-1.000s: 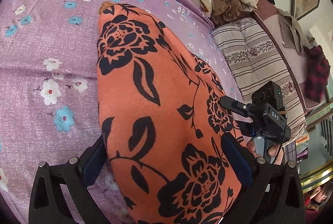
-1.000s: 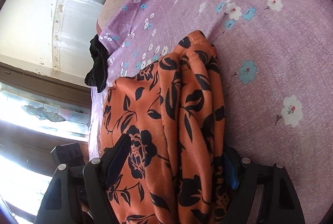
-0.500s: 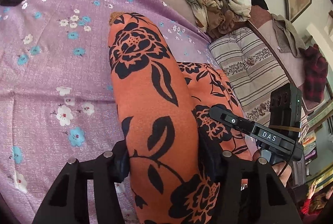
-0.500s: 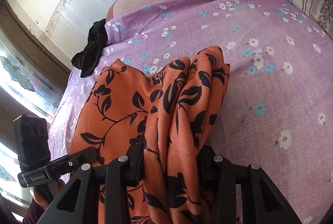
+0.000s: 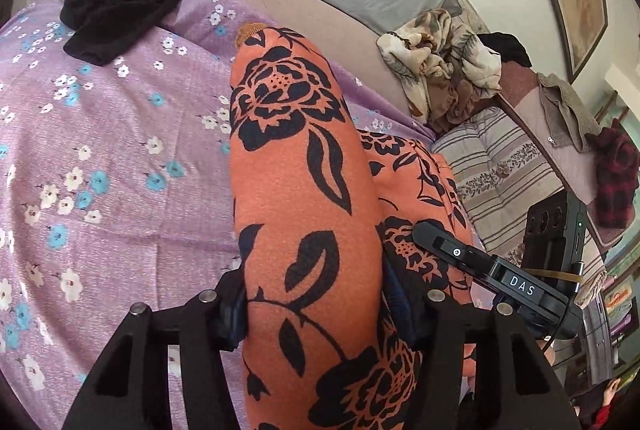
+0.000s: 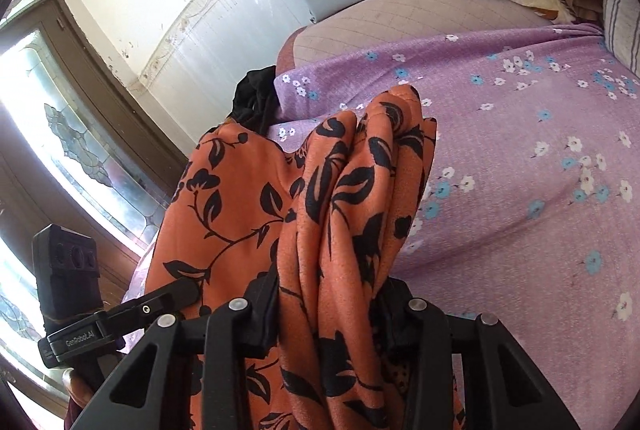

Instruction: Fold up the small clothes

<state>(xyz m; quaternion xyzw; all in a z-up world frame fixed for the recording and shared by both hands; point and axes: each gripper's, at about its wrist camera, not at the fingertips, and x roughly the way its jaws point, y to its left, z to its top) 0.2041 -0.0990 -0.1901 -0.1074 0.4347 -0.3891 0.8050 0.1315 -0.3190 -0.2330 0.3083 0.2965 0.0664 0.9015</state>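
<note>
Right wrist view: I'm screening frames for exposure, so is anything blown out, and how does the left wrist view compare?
Right wrist view: the window at the left is blown out to white, while the orange floral garment and purple bedsheet stay readable. Left wrist view: evenly lit, no glare, garment sharp. Both show fisheye bending and dark corners.

My left gripper (image 5: 316, 304) is clamped, fabric bunched between my fingers (image 5: 234, 314). My right gripper (image 6: 328, 310) is likewise pinched tight (pads mostly hidden). Each sits just beside the other, level.
</note>
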